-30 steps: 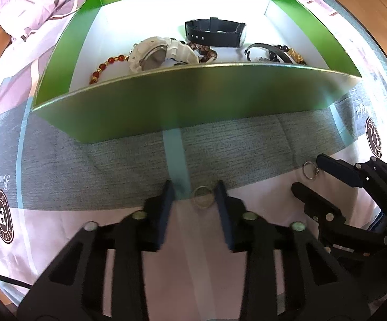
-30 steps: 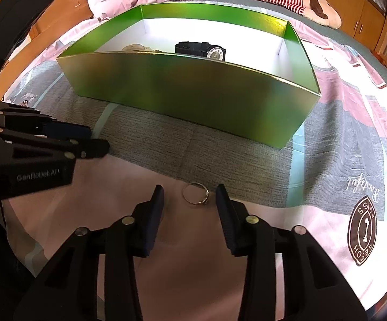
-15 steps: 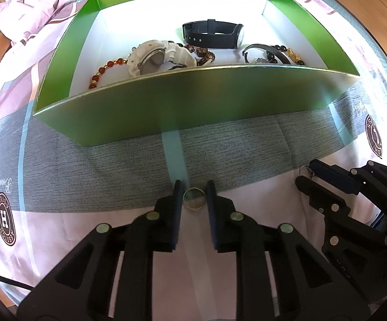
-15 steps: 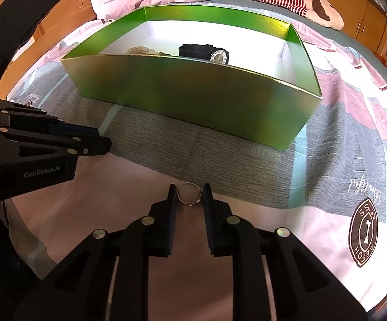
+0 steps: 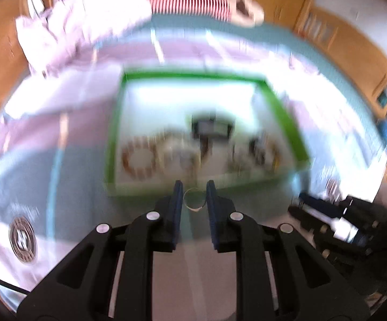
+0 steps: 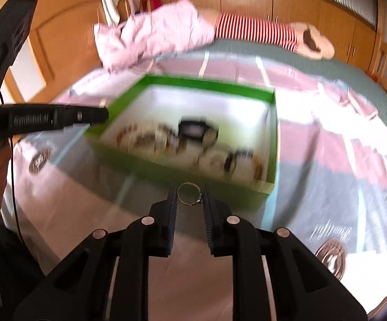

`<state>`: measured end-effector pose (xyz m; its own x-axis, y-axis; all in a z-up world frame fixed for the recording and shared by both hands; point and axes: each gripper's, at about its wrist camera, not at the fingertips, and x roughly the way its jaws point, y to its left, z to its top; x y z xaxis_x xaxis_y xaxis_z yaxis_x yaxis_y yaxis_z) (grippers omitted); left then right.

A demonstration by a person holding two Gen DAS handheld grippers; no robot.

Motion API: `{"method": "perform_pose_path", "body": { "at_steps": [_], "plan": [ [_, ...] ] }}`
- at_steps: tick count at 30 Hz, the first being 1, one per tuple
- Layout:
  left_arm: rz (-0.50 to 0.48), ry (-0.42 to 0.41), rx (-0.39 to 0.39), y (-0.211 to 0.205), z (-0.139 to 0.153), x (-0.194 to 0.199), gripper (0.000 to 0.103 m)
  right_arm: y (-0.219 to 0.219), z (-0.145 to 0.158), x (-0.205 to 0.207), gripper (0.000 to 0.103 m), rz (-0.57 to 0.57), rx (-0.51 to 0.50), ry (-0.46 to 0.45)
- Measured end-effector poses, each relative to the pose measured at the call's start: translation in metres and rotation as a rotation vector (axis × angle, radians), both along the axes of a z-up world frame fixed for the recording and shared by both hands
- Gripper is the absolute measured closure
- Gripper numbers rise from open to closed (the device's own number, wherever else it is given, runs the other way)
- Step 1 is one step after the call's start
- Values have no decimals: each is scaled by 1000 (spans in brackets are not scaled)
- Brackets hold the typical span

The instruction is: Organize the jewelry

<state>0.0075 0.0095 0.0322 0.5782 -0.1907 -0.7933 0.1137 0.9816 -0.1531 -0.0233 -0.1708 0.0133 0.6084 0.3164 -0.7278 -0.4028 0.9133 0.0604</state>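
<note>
Both grippers now off the bedspread w/ rings pinched: left gripper (image 5: pixel 194 187) clamps a thin ring (image 5: pixel 193 200), right gripper (image 6: pixel 189 189) clamps a stone-set ring (image 6: pixel 189 194). Beyond, green box (image 6: pixel 182 172), blurred, prob watches + bracelets inside; drop-off next

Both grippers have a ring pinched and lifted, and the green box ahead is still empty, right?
Not quite. The left gripper and right gripper each pinch a ring, but the green box is not empty: both wrist views, though blurred, show watches and bead bracelets already lying in it.
</note>
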Motion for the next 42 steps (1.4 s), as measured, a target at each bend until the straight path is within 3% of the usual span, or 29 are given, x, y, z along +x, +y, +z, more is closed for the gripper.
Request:
{"method": "perform_pose_path", "body": {
  "at_steps": [5, 8, 12, 21, 23, 24, 25, 27, 29, 31, 34, 42],
  "plan": [
    [49, -71, 32, 9, 24, 44, 85, 3, 18, 36, 84, -33, -4, -65],
    [71, -32, 7, 16, 10, 64, 85, 7, 10, 62, 84, -55, -18, -40],
    [76, 23, 75, 13, -20, 74, 85, 11, -16, 83, 84, -73, -34, 8],
    [92, 49, 125, 10, -42, 79, 85, 6, -34, 84, 83, -101, -34, 48],
    [95, 44, 121, 9, -41, 76, 85, 3, -31, 82, 62, -118, -30, 38],
    [98, 41, 118, 9, -40, 76, 80, 0, -27, 80, 41, -133, -22, 24],
    [100, 37, 112, 9, -38, 74, 67, -3, -25, 77, 30, -146, -12, 8],
    [100, 27, 104, 8, -35, 70, 53, -7, -19, 71, 24, -166, 1, -17],
    [99, 10, 106, 6, -30, 66, 44, -9, -16, 67, 17, -172, 7, -23],
    [105, -4, 121, 4, -27, 62, 25, -11, -15, 63, 6, -186, 2, -29],
    [97, -14, 129, 1, -22, 57, 10, -12, -18, 61, 3, -207, -12, 3],
    [110, -39, 147, 1, -17, 51, 4, -19, -26, 57, 3, -253, -6, 44]
  ]
}}
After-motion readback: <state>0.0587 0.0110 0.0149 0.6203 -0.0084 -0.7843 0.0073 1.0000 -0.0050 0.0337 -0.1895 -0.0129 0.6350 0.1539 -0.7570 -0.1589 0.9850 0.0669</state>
